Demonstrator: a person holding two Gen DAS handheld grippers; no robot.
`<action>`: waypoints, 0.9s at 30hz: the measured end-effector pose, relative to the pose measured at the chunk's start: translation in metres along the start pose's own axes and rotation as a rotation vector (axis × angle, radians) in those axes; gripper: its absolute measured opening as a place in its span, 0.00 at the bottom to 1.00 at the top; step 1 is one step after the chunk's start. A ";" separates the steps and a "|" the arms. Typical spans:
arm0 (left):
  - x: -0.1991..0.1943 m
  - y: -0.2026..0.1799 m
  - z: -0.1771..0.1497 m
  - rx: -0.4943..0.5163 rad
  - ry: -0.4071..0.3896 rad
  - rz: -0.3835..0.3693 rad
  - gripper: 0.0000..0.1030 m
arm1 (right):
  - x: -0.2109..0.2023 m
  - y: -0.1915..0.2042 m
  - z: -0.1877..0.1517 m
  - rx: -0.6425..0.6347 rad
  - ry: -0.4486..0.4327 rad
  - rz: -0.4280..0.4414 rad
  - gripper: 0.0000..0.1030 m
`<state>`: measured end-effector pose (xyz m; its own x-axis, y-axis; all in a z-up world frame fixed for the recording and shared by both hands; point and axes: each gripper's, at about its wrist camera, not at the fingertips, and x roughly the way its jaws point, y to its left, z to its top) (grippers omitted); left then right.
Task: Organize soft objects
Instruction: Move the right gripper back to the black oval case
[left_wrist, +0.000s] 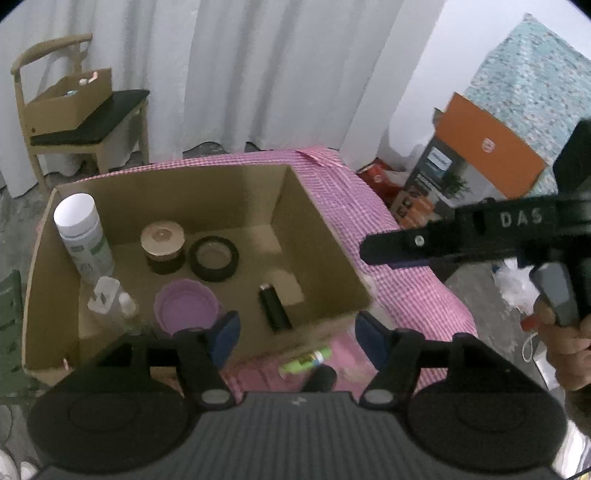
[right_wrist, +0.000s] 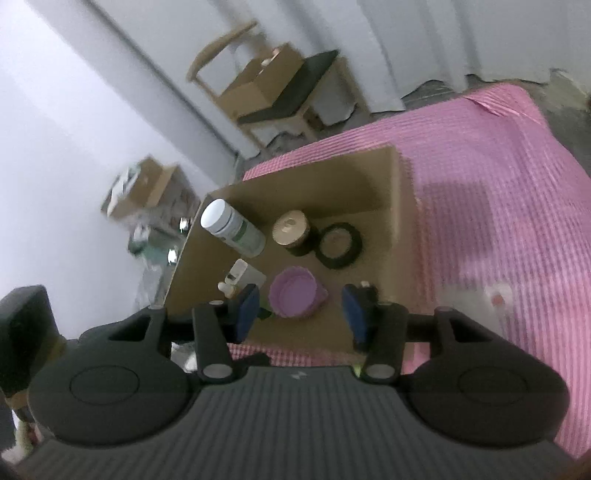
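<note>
An open cardboard box (left_wrist: 325, 236) (right_wrist: 400, 192) sits on a pink checked cloth (left_wrist: 369, 221) (right_wrist: 498, 206). Inside are a purple ribbed bowl (left_wrist: 184, 310) (right_wrist: 295, 295), a black tape ring (left_wrist: 214, 258) (right_wrist: 338, 245), a brown-lidded jar (left_wrist: 162, 243) (right_wrist: 291, 229), a white canister (left_wrist: 83, 236) (right_wrist: 232, 227) and a black lighter (left_wrist: 273, 308). My left gripper (left_wrist: 297, 332) hangs open over the box's near wall, with nothing between its pads. My right gripper (right_wrist: 301, 315) is open and empty above the purple bowl. In the left wrist view the right gripper (left_wrist: 376, 253) shows side-on, a hand (left_wrist: 565, 350) holding it.
A green tube (left_wrist: 306, 360) and a dark object (left_wrist: 321, 376) lie on the cloth before the box. A clear bottle (left_wrist: 107, 299) stands in the box's left corner. A chair (left_wrist: 85, 125) with another box stands by the curtain. An orange carton (left_wrist: 491, 147) sits right.
</note>
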<state>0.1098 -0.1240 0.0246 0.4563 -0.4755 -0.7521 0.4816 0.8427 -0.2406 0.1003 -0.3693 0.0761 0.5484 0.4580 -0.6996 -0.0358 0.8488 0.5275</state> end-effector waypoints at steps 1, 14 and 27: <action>-0.003 -0.003 -0.005 0.010 0.000 -0.006 0.69 | -0.005 -0.007 -0.008 0.020 -0.010 -0.001 0.48; 0.057 -0.031 -0.066 0.150 0.111 0.009 0.59 | 0.043 -0.069 -0.115 0.316 0.064 0.004 0.47; 0.112 -0.035 -0.077 0.222 0.200 -0.008 0.36 | 0.102 -0.093 -0.129 0.438 0.130 -0.011 0.35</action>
<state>0.0860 -0.1869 -0.0984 0.3059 -0.4041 -0.8620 0.6466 0.7528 -0.1234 0.0516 -0.3673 -0.1066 0.4363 0.5024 -0.7465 0.3413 0.6752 0.6539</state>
